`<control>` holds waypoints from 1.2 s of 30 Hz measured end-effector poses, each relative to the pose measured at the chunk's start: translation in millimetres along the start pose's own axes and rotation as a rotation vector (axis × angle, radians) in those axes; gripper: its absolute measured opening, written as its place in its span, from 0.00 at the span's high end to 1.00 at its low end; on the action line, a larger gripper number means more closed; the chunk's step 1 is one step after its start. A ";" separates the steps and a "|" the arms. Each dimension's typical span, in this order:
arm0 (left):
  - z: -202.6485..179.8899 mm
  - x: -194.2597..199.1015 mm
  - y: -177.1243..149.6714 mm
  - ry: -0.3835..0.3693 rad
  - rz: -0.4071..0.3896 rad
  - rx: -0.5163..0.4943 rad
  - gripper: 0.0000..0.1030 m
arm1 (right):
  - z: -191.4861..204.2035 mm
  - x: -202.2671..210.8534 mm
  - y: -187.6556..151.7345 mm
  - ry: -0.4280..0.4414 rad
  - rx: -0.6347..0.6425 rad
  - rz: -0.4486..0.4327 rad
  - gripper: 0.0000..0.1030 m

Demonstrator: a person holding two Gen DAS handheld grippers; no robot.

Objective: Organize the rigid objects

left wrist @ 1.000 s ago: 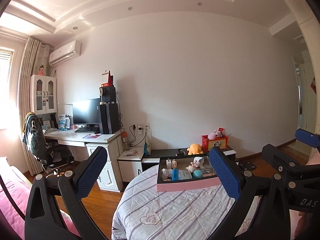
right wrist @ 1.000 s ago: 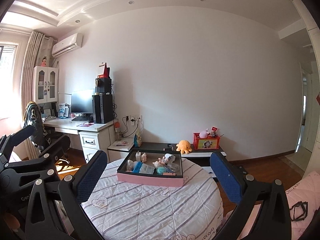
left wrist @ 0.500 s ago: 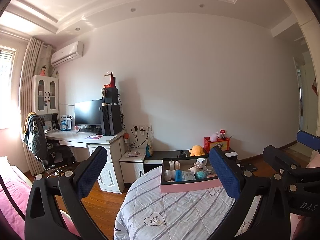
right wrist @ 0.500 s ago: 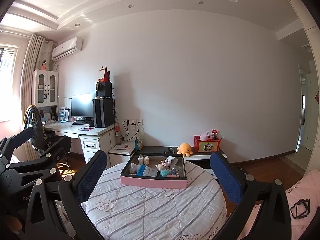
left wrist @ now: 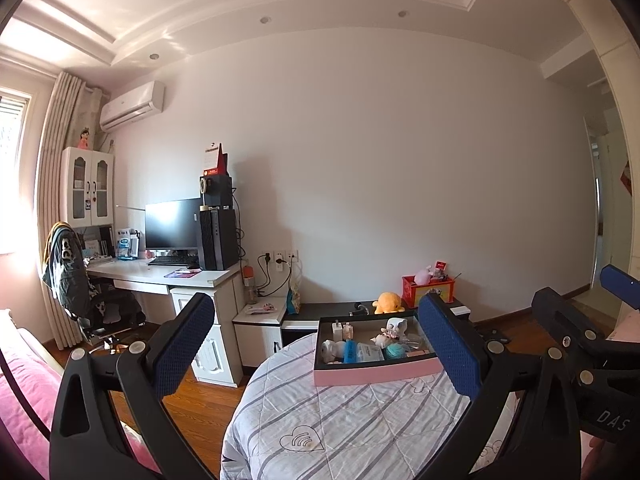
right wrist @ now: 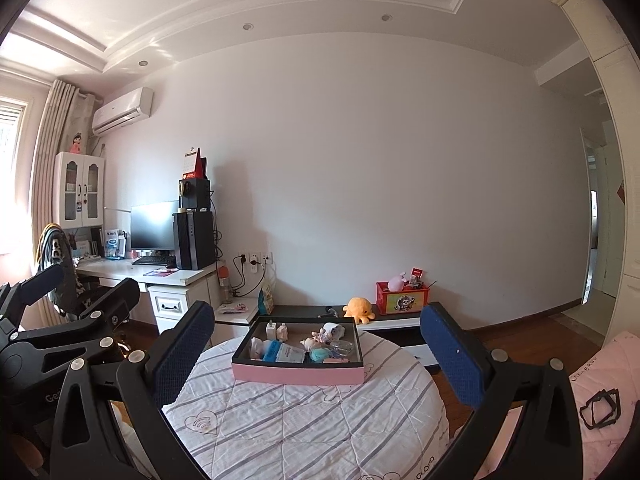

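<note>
A pink-sided box with a black inside (left wrist: 376,374) (right wrist: 298,374) stands on a round table with a striped white cloth (left wrist: 340,420) (right wrist: 300,420). It holds several small items: little bottles, a blue pack, a teal round thing, small figures. My left gripper (left wrist: 316,344) is open and empty, held above the table's near side, well short of the box. My right gripper (right wrist: 316,344) is open and empty, likewise short of the box. Each gripper shows at the edge of the other's view.
A white desk (right wrist: 160,276) with a monitor and a PC tower stands at the left, with a chair (left wrist: 76,280) beside it. A low black cabinet behind the table carries an orange plush (right wrist: 358,308) and a red box (right wrist: 402,300). Pink bedding lies at both sides.
Both views have shifted slightly: the box and table sit a little lower and nearer the middle of each frame. Both grippers stay open and empty.
</note>
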State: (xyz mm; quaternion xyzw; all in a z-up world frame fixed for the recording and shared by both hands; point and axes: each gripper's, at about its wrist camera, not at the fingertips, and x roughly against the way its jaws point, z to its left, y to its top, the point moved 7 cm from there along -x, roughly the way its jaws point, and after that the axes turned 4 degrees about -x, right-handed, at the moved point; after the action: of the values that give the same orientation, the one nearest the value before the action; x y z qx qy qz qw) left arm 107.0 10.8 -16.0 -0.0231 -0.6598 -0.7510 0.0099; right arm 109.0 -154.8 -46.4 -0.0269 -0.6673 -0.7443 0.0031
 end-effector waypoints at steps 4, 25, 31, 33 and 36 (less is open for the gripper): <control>-0.7 -0.8 -1.3 0.006 0.000 -0.004 0.00 | -1.1 -0.6 -1.3 -0.011 0.001 -0.010 0.00; 1.7 -11.0 -7.8 0.034 0.006 0.004 0.00 | 7.6 -9.0 -12.0 -0.026 0.027 -0.013 0.00; 3.7 -11.9 -9.3 0.038 0.010 0.010 0.00 | 8.3 -10.4 -13.2 -0.025 0.032 -0.011 0.00; 4.8 -12.6 -10.5 0.042 0.013 0.009 0.00 | 9.1 -11.8 -13.5 -0.025 0.032 -0.007 0.00; 5.6 -13.5 -11.4 0.043 0.015 0.008 0.00 | 9.5 -12.6 -14.2 -0.025 0.031 -0.003 0.00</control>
State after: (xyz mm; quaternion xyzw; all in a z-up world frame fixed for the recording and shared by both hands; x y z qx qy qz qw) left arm 120.0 17.6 -27.2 -0.0118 -0.6624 -0.7485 0.0296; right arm 121.4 -144.2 -60.0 -0.0352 -0.6788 -0.7334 -0.0062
